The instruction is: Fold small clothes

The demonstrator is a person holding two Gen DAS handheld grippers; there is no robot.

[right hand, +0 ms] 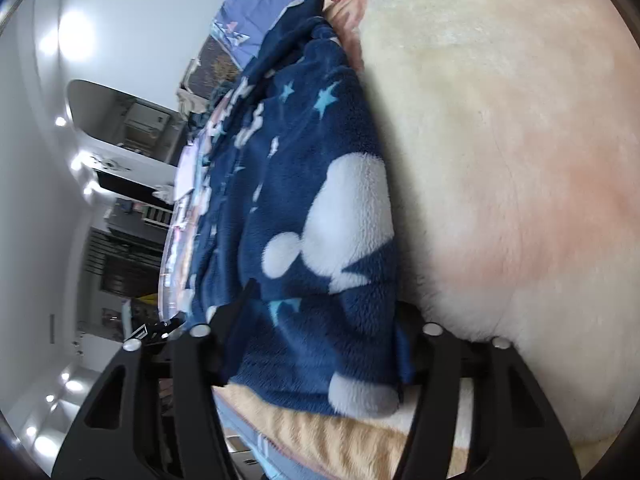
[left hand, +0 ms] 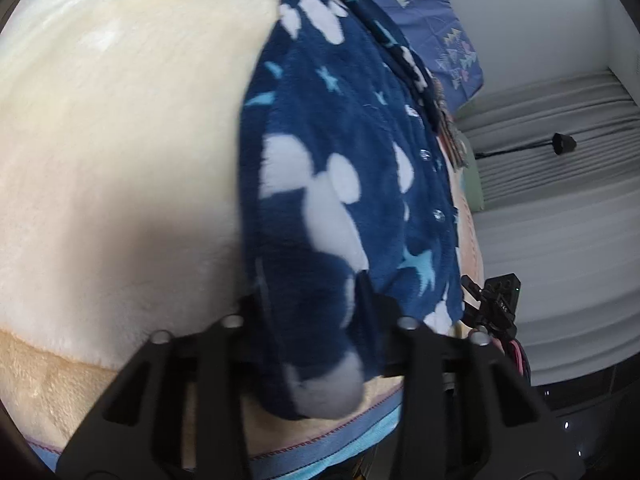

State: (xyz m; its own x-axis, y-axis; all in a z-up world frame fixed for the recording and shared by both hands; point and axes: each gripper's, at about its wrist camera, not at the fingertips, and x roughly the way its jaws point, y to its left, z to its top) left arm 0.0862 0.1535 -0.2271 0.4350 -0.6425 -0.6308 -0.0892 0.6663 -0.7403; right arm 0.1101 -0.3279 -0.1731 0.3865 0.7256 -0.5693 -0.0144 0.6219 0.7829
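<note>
A small navy fleece garment (left hand: 332, 168) with white mouse-head shapes, light blue stars and a row of snap buttons lies on a cream plush blanket (left hand: 120, 128). My left gripper (left hand: 316, 312) is shut on the garment's near edge, with cloth bunched between the black fingers. In the right wrist view the same garment (right hand: 312, 208) runs away from me over the blanket (right hand: 500, 140). My right gripper (right hand: 316, 320) is shut on another part of its near edge. The right gripper's body (left hand: 496, 300) shows at the garment's right in the left wrist view.
A blue patterned pillow (left hand: 432, 12) lies at the far end of the bed. The blanket's blue-trimmed hem (left hand: 340, 440) runs below my left gripper. Grey bedding (left hand: 560, 120) and a white wall are to the right. Room furniture (right hand: 124, 208) shows at the left in the right wrist view.
</note>
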